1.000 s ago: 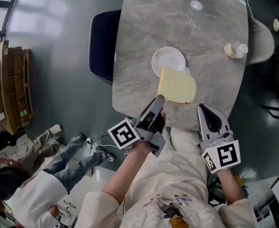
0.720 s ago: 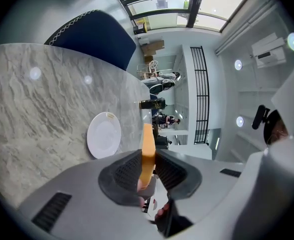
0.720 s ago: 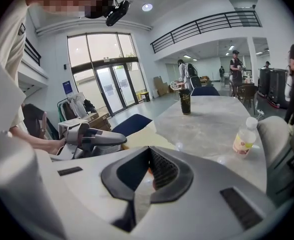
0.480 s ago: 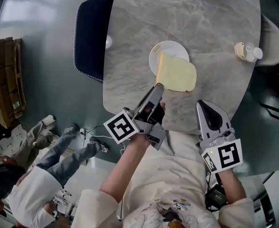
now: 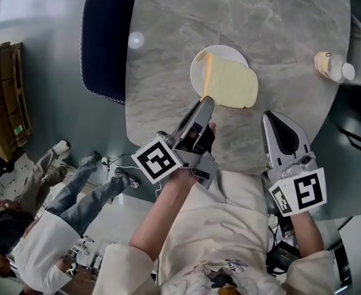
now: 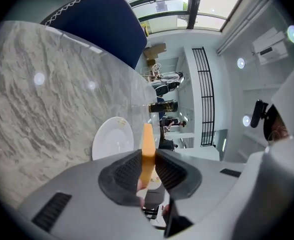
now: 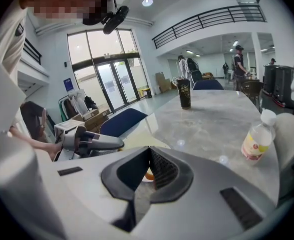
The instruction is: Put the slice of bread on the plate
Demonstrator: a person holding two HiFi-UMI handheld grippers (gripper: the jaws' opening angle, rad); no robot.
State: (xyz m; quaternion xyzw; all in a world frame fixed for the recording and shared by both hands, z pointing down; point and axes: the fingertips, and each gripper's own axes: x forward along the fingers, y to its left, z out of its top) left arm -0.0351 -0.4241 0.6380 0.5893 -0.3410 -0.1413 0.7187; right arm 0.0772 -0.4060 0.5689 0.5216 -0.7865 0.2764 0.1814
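Note:
A pale slice of bread (image 5: 234, 83) with an orange crust hangs over the white plate (image 5: 200, 67) on the marble table (image 5: 168, 35). It covers the plate's right half and reaches past its rim. My left gripper (image 5: 206, 101) is shut on the slice's near edge. In the left gripper view the bread (image 6: 148, 145) shows edge-on between the ribbed pads (image 6: 129, 170), with the plate (image 6: 112, 139) just behind. Whether the slice touches the plate I cannot tell. My right gripper (image 5: 272, 117) hovers at the table's near edge, right of the bread, shut on nothing.
A small plastic bottle (image 5: 333, 66) lies at the table's right edge, also visible as the bottle (image 7: 256, 138) in the right gripper view. A dark cup (image 7: 184, 94) stands at the far end. A blue chair (image 5: 106, 42) sits at the table's left. A person (image 5: 45, 226) is on the floor at the lower left.
Both grippers have come down. The left one carried the bread forward and lower, so the slice now lies further over the plate. The grip is unchanged.

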